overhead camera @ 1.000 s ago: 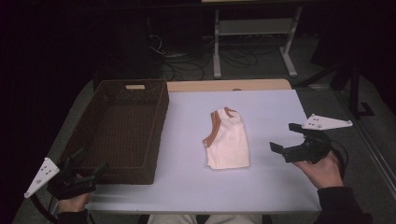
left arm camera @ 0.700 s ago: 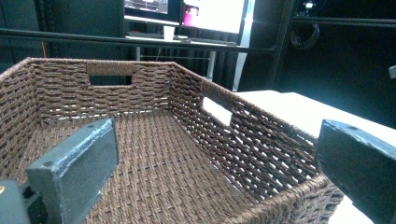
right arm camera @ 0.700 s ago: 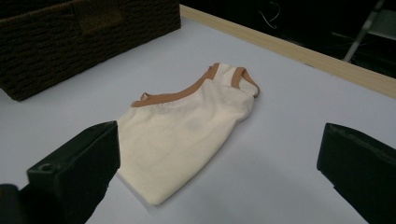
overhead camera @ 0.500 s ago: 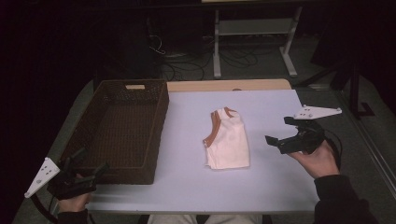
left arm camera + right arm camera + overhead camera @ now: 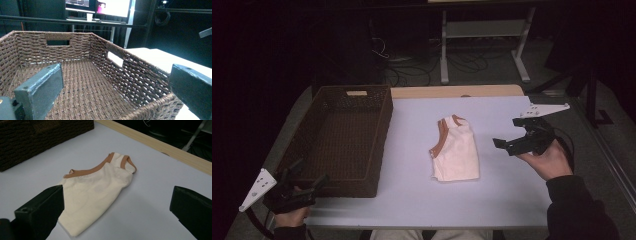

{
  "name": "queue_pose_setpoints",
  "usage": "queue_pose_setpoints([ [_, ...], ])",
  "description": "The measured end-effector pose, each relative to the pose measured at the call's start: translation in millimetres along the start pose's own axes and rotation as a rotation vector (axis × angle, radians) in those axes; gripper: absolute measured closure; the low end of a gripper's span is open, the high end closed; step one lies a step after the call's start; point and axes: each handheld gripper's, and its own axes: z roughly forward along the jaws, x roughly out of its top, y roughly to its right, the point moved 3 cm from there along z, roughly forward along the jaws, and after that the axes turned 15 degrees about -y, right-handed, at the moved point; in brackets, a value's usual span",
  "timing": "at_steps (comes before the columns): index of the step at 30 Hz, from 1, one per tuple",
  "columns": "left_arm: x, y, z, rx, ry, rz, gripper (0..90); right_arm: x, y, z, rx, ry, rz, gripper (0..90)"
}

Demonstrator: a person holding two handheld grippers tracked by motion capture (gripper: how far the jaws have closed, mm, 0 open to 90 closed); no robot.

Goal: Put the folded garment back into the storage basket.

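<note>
You are holding both tools, right tool (image 5: 508,144) and left tool (image 5: 307,182), apart; approaching the folded garment (image 5: 456,155) mid-counter too shallowly risks unfolding it.

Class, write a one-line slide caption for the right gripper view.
Open right gripper hovers over a folded cream top with tan trim on the table, basket beyond.
</note>
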Motion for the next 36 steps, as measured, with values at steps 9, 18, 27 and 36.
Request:
queue_pose_setpoints([
  [9,0.1,0.7,0.5,-0.002,0.000,0.001,0.0,11.2,7.1,14.5,0.009,-0.052,0.003,0.0],
  [18,0.2,1.0,1.5,-0.004,-0.006,0.010,0.0,12.4,18.7,35.8,0.010,-0.127,0.024,0.0],
  [27,0.4,1.5,2.0,-0.004,-0.008,0.012,0.0,15.0,23.3,52.2,0.004,-0.153,0.026,0.0],
  [36,0.3,1.6,2.4,-0.007,-0.008,0.014,0.0,16.1,23.7,70.0,0.005,-0.210,0.037,0.0],
])
